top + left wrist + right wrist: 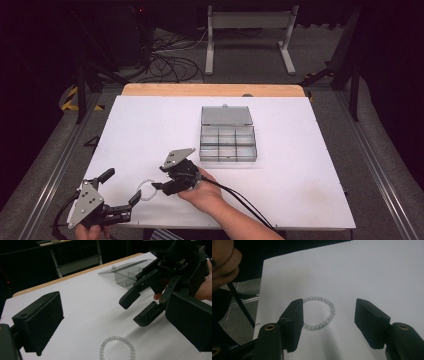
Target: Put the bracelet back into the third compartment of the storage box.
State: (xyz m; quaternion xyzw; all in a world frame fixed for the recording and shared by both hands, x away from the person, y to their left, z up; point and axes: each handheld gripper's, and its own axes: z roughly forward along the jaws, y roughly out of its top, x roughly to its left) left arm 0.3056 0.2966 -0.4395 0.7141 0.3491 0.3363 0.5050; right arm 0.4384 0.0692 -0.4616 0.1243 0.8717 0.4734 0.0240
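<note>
Right gripper, black, two-jawed, held in the person's right hand, points toward the table's near left part. Jaws stand apart, nothing pinched. In the right gripper view the small ring-shaped bracelet of pale translucent beads lies flat on the white tabletop just ahead of the jaw tips, its one side partly hidden behind one jaw; pads not pressing on it.

Left gripper, black with a grey three-cornered top plate, sits at the near left corner, jaws spread wide, bracelet between the two grippers.

Clear smoky plastic compartment box, lid open, lies beyond the right gripper, well apart from the bracelet.
</note>
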